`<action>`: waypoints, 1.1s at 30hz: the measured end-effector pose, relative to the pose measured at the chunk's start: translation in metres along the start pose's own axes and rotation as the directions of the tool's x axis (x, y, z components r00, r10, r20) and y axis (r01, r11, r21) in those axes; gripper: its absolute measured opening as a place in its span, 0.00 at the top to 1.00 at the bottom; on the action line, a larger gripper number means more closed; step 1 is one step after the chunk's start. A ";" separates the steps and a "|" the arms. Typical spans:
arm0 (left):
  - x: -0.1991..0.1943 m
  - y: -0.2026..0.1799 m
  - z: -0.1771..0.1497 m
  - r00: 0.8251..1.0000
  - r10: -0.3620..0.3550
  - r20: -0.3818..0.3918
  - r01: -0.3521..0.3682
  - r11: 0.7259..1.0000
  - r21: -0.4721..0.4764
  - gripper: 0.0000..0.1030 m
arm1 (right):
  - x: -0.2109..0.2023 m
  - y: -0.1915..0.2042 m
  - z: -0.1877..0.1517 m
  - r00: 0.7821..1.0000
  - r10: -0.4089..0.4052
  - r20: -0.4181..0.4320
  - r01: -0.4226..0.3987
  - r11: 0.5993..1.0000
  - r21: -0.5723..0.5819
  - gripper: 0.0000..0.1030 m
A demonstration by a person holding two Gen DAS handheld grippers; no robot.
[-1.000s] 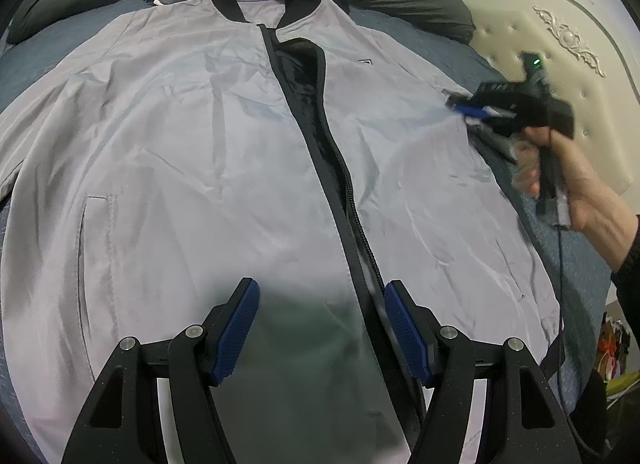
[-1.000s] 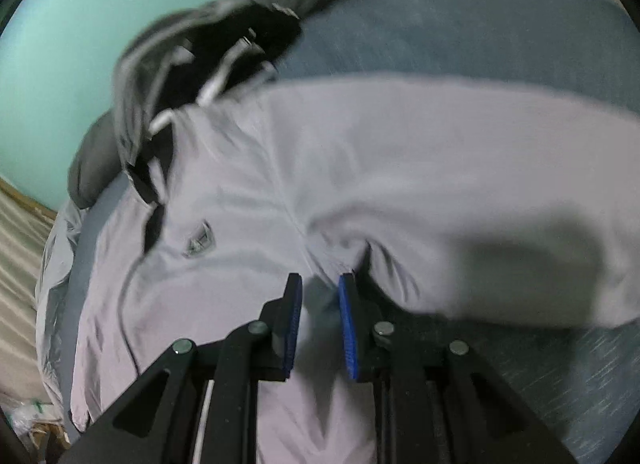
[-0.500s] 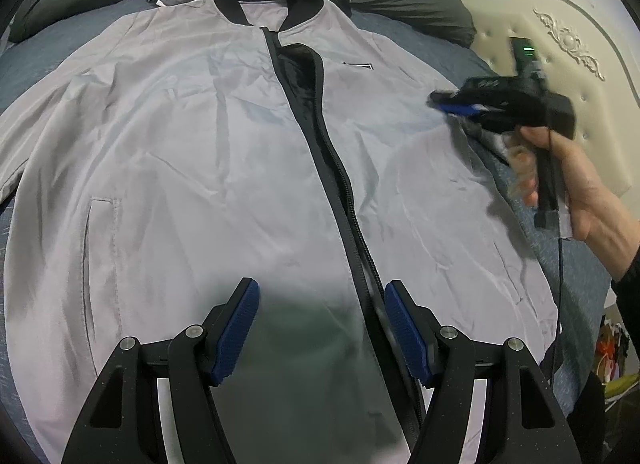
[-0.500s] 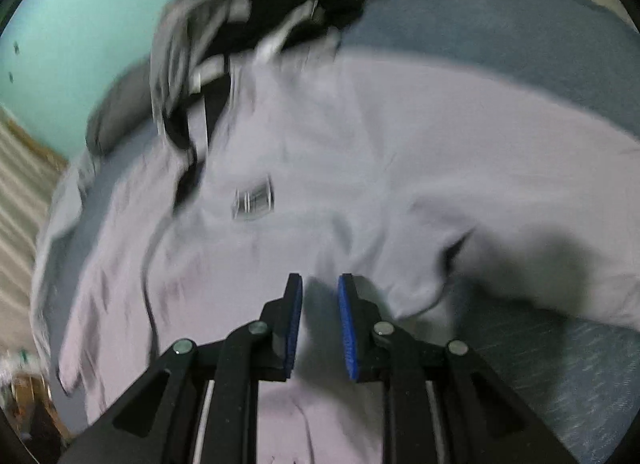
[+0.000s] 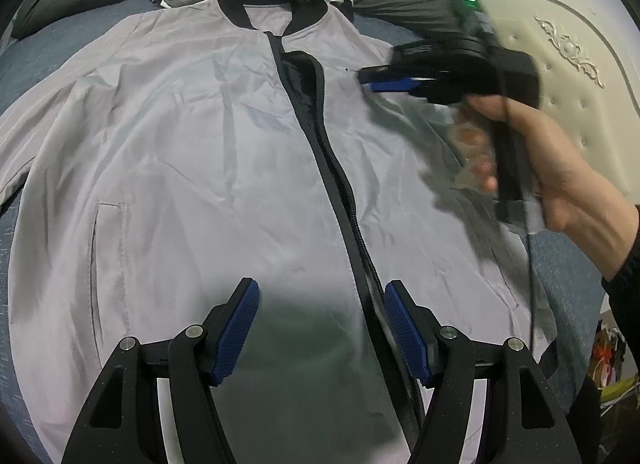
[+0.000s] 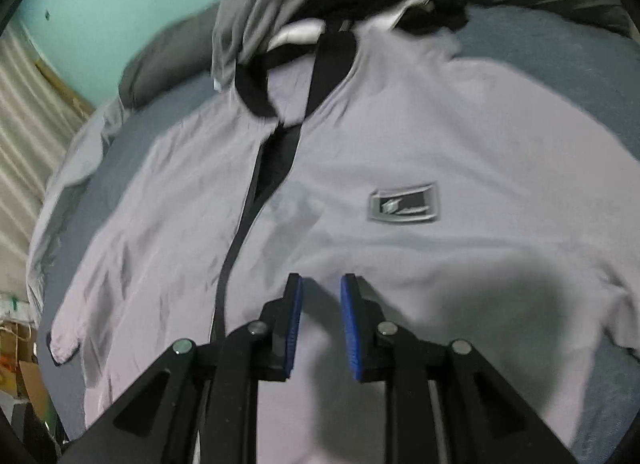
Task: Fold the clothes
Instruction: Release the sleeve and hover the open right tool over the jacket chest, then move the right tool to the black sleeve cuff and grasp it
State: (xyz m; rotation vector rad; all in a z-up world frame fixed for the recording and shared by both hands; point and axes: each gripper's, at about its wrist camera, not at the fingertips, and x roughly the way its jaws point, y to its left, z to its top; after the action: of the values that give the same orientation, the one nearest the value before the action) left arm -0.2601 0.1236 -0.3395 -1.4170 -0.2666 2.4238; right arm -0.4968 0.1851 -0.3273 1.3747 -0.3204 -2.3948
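Over flat grey jacket [image 5: 192, 167] on bed [image 5: 44, 59]: L gripper [image 5: 320, 328] wide apart, R gripper [image 6: 320, 328] slightly apart, both empty.

A light grey jacket [image 5: 192, 167] of thin, smooth cloth with a faint sheen, finely creased, lies on a matt, heathered blue bedspread [image 5: 568, 288]. Its collar [image 6: 256, 83] is matt black knit. Gripper fingers [image 5: 236, 328] carry ribbed blue pads on matt black plastic.

Left wrist view sits low over the jacket [image 5: 192, 167] hem, facing up the zipper [image 5: 340, 191] toward the collar. Right wrist view hovers close above the jacket's chest, near the badge [image 6: 404, 204], facing the collar too. Both share zipper and collar.
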 end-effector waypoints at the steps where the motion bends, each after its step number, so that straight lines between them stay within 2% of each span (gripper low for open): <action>1: 0.000 0.000 0.000 1.000 0.000 0.000 0.000 1.000 -0.002 0.33 | 0.004 0.003 0.000 1.000 0.001 -0.008 -0.001 1.000 -0.006 0.80; 10: -0.005 0.001 -0.001 1.000 -0.009 0.005 0.009 1.000 -0.009 0.33 | 0.036 0.025 -0.003 0.996 0.012 -0.083 -0.017 0.998 -0.059 0.80; 13: -0.006 0.000 -0.001 1.000 -0.008 0.006 0.008 1.000 -0.010 0.33 | 0.028 0.027 -0.006 0.994 0.038 -0.100 -0.050 0.991 -0.121 0.80; 16: -0.009 0.000 -0.003 1.000 -0.009 0.010 0.009 1.000 -0.011 0.33 | 0.004 0.019 -0.002 0.998 0.053 -0.026 -0.056 0.991 -0.119 0.80; 20: -0.010 -0.001 -0.007 1.000 -0.007 0.009 0.007 1.000 -0.008 0.33 | -0.019 -0.019 0.002 0.999 0.039 0.023 -0.039 0.999 -0.022 0.80; 22: -0.010 -0.001 -0.009 1.000 -0.008 0.003 0.008 1.000 -0.005 0.33 | -0.018 -0.027 0.002 1.000 0.025 0.013 -0.025 1.000 -0.014 0.80; 26: -0.011 -0.001 -0.012 1.000 -0.005 0.001 0.005 1.000 -0.004 0.33 | -0.012 -0.006 0.003 0.998 0.046 0.030 -0.045 0.998 -0.039 0.80; 30: -0.013 0.002 -0.013 1.000 -0.001 -0.001 0.001 1.000 -0.013 0.33 | 0.027 0.019 0.009 1.000 0.019 -0.014 -0.019 0.999 -0.033 0.80; 33: -0.014 0.004 -0.013 1.000 0.000 0.000 0.000 1.000 -0.016 0.33 | 0.049 0.017 0.010 0.997 0.016 -0.070 -0.015 1.000 0.006 0.79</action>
State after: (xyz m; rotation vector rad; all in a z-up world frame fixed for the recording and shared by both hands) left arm -0.2426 0.1149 -0.3358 -1.4240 -0.2866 2.4266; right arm -0.5245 0.1498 -0.3544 1.4494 -0.3180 -2.3287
